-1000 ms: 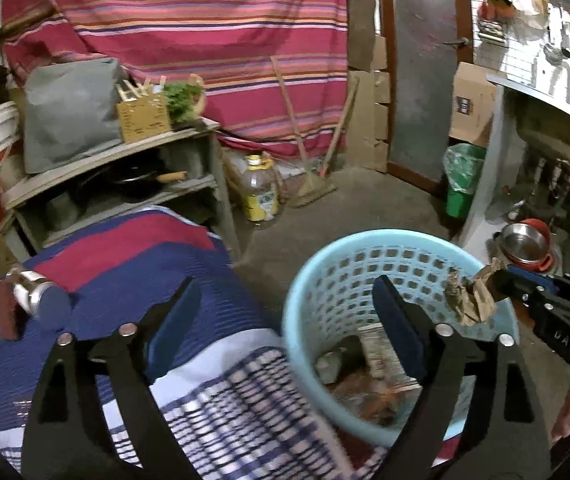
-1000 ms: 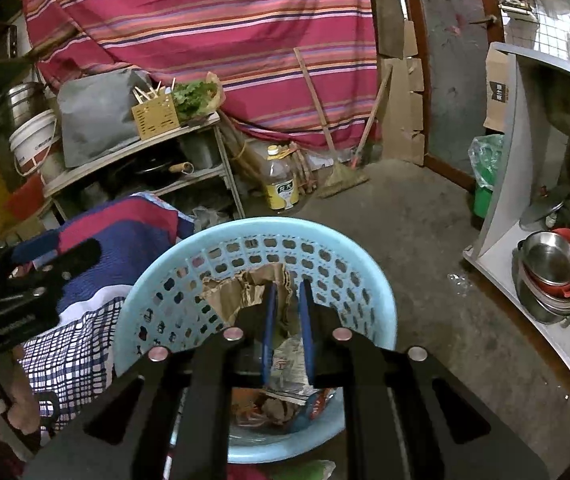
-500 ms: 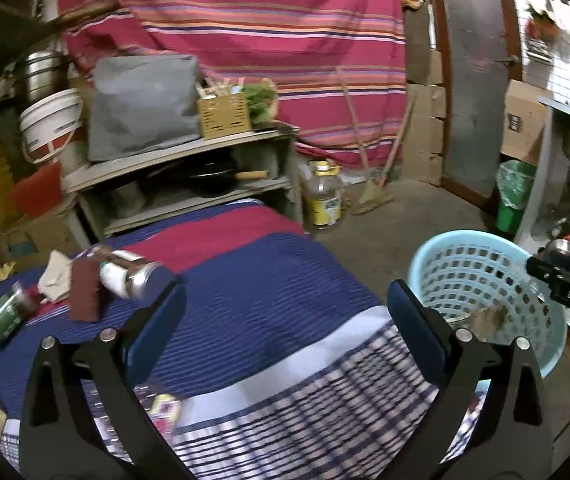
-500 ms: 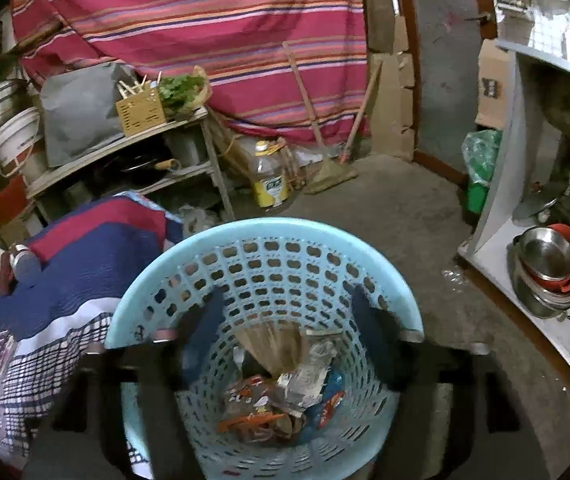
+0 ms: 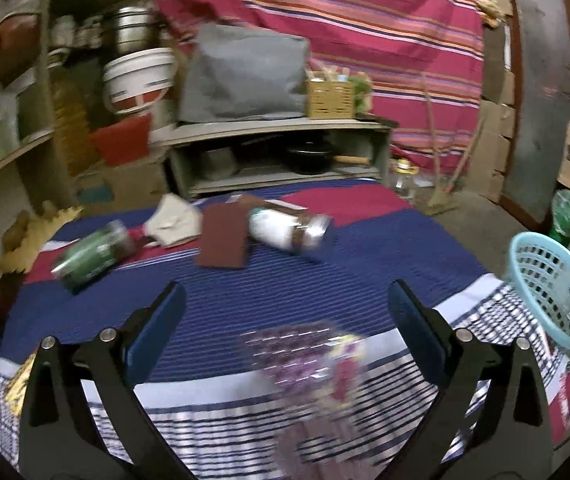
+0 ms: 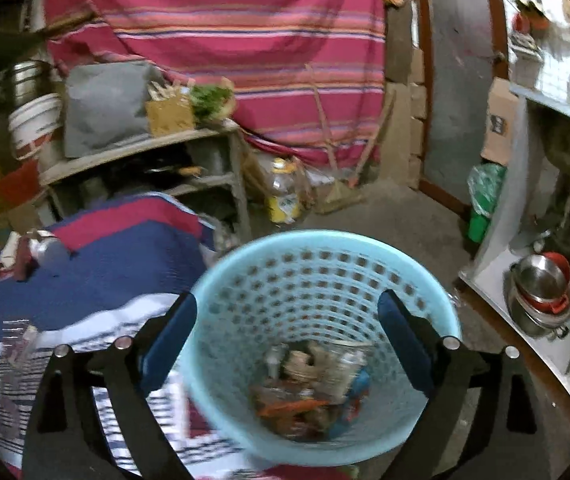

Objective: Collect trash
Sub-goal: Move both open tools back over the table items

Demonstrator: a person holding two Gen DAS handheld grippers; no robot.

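A light blue perforated basket (image 6: 325, 280) holds crumpled paper and wrappers (image 6: 313, 384); it also shows at the right edge of the left wrist view (image 5: 553, 288). My right gripper (image 6: 287, 332) is open and empty above the basket. My left gripper (image 5: 285, 320) is open and empty over the striped cloth (image 5: 265, 292). A blurred clear purple wrapper (image 5: 313, 364) lies just in front of it. Farther off lie a green can (image 5: 93, 254), a brown card (image 5: 225, 236), a white jar (image 5: 285, 232) and crumpled paper (image 5: 173, 220).
A grey shelf unit (image 5: 281, 152) with a pan, a basket and a grey bag stands behind the cloth. Buckets and shelves (image 5: 137, 76) are at the left. An oil bottle (image 6: 283, 192) and a broom stand on the floor. Metal bowls (image 6: 541, 284) sit at the right.
My right gripper has opened and let the brown paper drop into the basket. My left gripper has swung left from the basket to over the cloth, still open.
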